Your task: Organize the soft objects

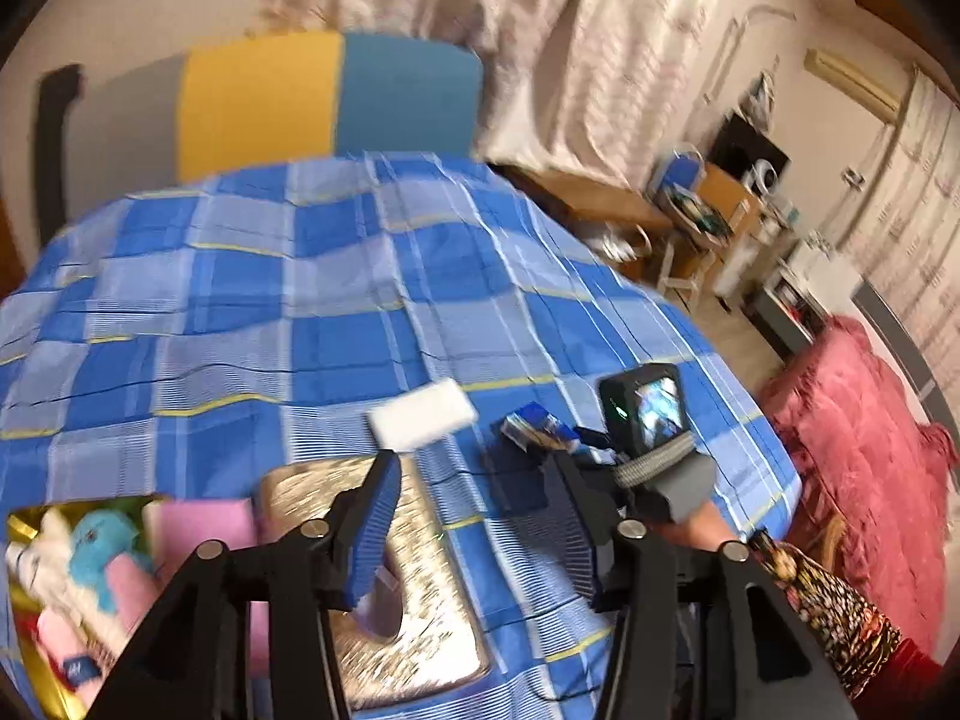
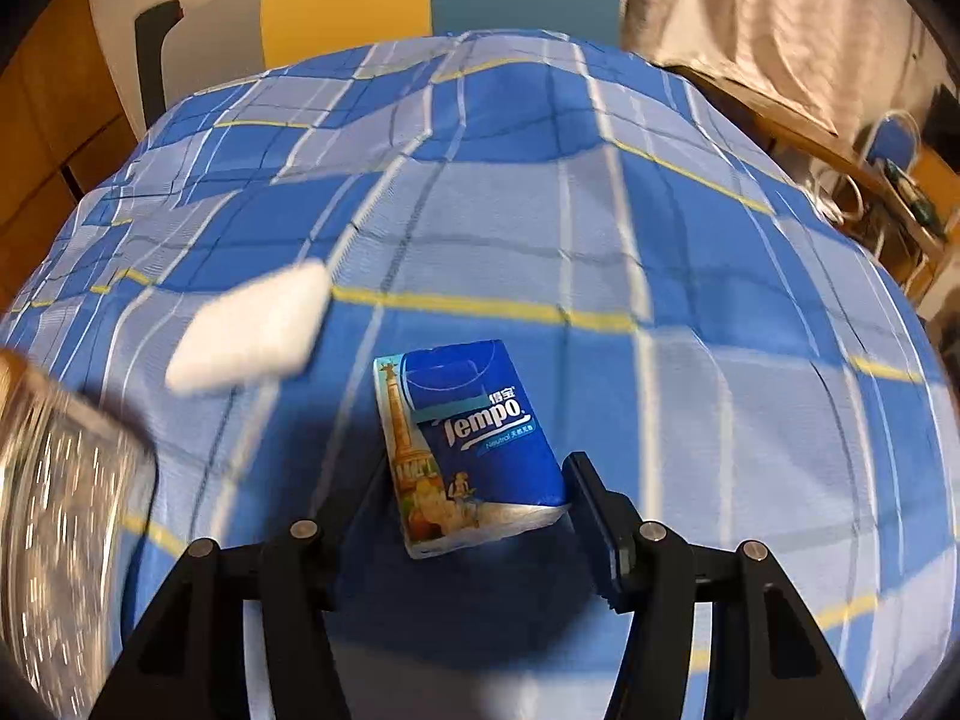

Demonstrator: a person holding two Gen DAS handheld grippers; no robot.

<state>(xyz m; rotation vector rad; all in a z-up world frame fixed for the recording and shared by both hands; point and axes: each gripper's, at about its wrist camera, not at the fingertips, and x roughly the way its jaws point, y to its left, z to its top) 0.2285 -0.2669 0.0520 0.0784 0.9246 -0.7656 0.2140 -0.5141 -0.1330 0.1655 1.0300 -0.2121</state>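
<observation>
A blue Tempo tissue pack (image 2: 474, 450) sits between the fingers of my right gripper (image 2: 480, 498), both pads against its sides, just above the blue checked cloth (image 2: 600, 240). It looks sharp while the cloth around it is blurred. From the left wrist view the same pack (image 1: 534, 429) shows at the tips of the right gripper (image 1: 540, 450). My left gripper (image 1: 474, 528) is open with nothing in it, hovering over a glittery silver box (image 1: 420, 600). A white sponge (image 1: 423, 414) lies just beyond its fingers. A gold container (image 1: 24, 660) at the lower left holds plush toys (image 1: 99, 552) and pink cloths.
The silver box (image 2: 60, 510) and the white sponge (image 2: 252, 330) lie left of the right gripper. A yellow and blue chair back (image 1: 330, 102) stands behind the table. To the right are a red quilt (image 1: 858, 468), wooden furniture and a patterned sleeve (image 1: 828, 600).
</observation>
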